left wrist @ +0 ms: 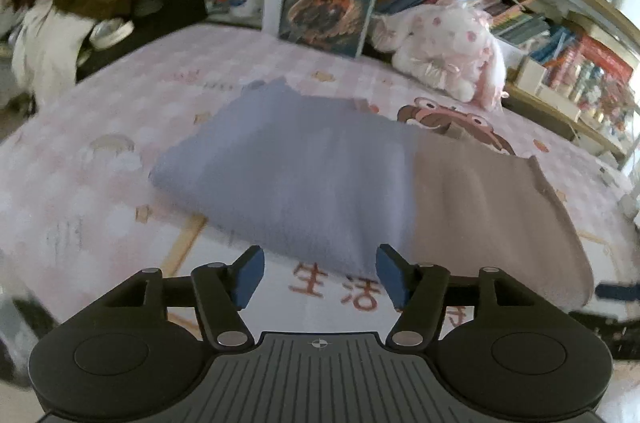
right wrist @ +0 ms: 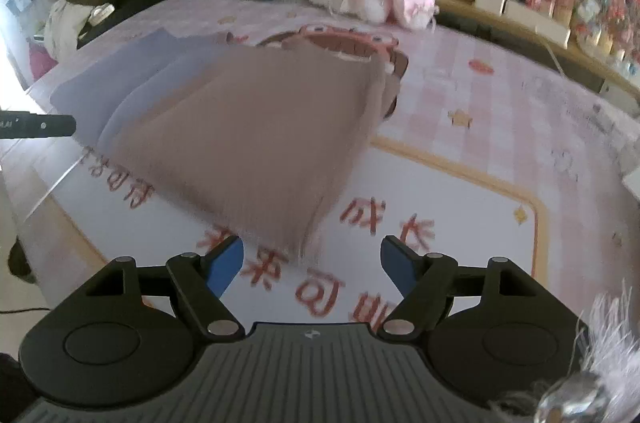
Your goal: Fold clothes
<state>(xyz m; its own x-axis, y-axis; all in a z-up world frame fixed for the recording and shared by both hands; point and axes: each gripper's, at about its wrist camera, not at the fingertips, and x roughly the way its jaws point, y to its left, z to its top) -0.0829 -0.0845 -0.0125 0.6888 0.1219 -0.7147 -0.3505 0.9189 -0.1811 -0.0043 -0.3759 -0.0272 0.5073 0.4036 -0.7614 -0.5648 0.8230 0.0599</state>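
Pink checked bed (left wrist: 100, 127): folded blue-and-tan garment (left wrist: 304, 175) lying flat, plush toy (left wrist: 444, 51) behind.

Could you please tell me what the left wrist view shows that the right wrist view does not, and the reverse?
Only the left wrist view shows the left gripper, open and empty. Only the right wrist view shows the right gripper, also open and empty, and a white fringe at its corner. Both show the two-tone cloth, grey-blue and brown, on the bed sheet, and the plush toy.

Matt ribbed knit garment (left wrist: 360, 183) (blue and tan) on smooth printed cotton sheet (left wrist: 100, 163)
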